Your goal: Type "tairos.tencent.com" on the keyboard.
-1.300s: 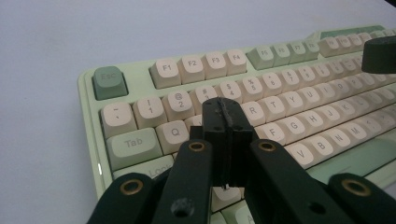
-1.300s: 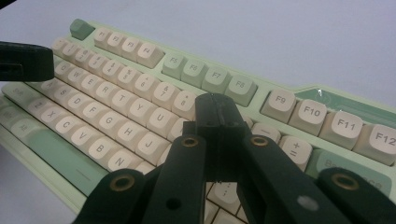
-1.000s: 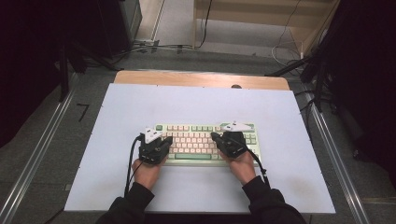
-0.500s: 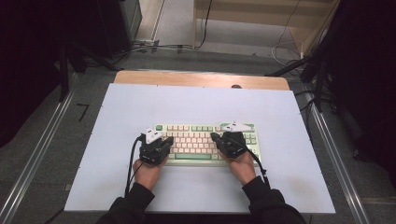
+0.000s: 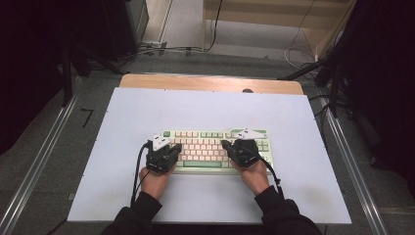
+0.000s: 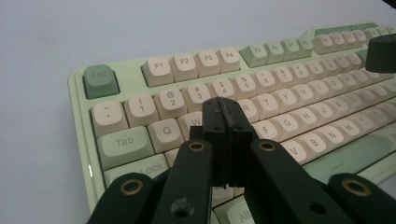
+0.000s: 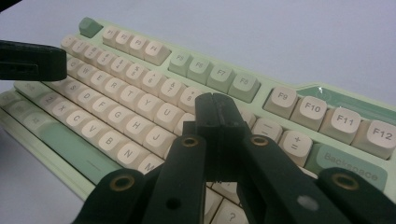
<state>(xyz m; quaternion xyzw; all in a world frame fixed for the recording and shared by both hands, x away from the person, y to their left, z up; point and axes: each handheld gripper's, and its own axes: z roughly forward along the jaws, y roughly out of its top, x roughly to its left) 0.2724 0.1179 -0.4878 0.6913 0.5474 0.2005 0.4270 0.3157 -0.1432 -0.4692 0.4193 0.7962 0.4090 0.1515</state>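
Observation:
A pale green keyboard with cream and green keys lies on the white table. My left gripper hovers over the keyboard's left half with its jaws pressed together and nothing between them. In the left gripper view its tips sit just above the W and E keys of the keyboard. My right gripper is over the right half, also shut and empty. In the right gripper view its tips hang over the keys near 9 and O of the keyboard. Whether either gripper touches a key I cannot tell.
The white table top has bare room all around the keyboard. A wooden strip runs along its far edge. Metal rails flank the table on both sides, and cables lie on the floor beyond.

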